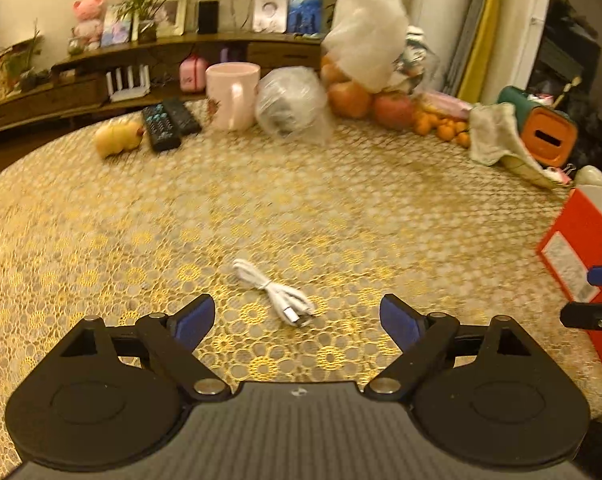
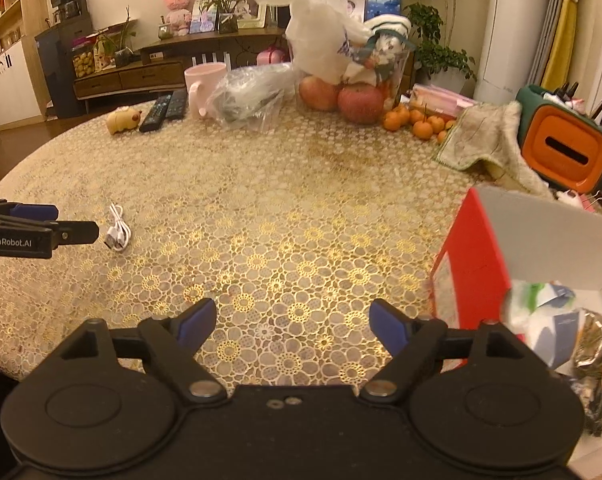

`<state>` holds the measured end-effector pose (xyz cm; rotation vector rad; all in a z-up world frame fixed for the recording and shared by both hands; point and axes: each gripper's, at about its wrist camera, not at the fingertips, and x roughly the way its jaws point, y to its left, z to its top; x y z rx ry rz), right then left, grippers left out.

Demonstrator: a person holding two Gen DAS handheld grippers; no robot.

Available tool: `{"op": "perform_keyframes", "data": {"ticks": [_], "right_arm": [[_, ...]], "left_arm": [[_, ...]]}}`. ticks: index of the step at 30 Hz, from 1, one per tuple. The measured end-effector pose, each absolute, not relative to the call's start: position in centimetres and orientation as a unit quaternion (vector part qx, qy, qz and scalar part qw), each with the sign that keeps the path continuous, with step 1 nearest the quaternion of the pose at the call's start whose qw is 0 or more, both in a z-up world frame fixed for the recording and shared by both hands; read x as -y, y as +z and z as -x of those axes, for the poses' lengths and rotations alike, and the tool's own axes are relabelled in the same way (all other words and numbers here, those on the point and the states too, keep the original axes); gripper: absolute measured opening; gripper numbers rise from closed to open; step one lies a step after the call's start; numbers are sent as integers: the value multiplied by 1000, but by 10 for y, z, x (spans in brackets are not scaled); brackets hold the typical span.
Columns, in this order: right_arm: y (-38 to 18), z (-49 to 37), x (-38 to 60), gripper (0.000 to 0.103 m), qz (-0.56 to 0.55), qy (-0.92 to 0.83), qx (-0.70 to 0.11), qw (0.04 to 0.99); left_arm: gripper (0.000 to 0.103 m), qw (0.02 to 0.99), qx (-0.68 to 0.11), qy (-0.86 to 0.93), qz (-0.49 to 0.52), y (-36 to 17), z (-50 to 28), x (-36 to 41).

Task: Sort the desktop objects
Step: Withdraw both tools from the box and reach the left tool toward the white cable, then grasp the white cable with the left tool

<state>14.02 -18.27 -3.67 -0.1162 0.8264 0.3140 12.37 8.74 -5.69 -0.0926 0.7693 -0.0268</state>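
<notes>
A coiled white USB cable [image 1: 277, 294] lies on the gold lace tablecloth just ahead of my left gripper [image 1: 297, 320], which is open and empty, its jaws wide on either side of the cable's plug end. The cable also shows in the right wrist view [image 2: 119, 229], with the left gripper [image 2: 53, 226] beside it. My right gripper [image 2: 291, 326] is open and empty above bare cloth, left of a red cardboard box [image 2: 477, 264] that holds wrappers and packets [image 2: 561, 332]. The box shows at the right edge of the left wrist view [image 1: 581, 252].
At the table's far side stand a pink mug [image 1: 233, 94], two remotes [image 1: 171, 122], a yellow toy [image 1: 117, 138], a clear plastic bag [image 1: 291, 104], apples and tangerines [image 1: 393, 110], a white bag [image 1: 365, 36], a cloth [image 1: 497, 136] and an orange-green tissue holder [image 2: 561, 148].
</notes>
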Motion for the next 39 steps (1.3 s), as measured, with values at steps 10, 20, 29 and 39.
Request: {"op": "perform_keyframes", "data": {"ticks": [10, 20, 29, 39], "right_arm": [[-64, -155, 175, 83, 64, 149, -417, 894], [-80, -163, 175, 81, 64, 150, -427, 889], [-86, -166, 177, 75, 66, 148, -434, 886], [-85, -163, 178, 60, 69, 145, -435, 886]], "left_arm": [[90, 916, -396, 8, 58, -83, -154, -90], [83, 918, -394, 38, 24, -99, -167, -74], [47, 920, -390, 40, 9, -100, -166, -64], [25, 922, -386, 32, 0, -98, -160, -56]]}}
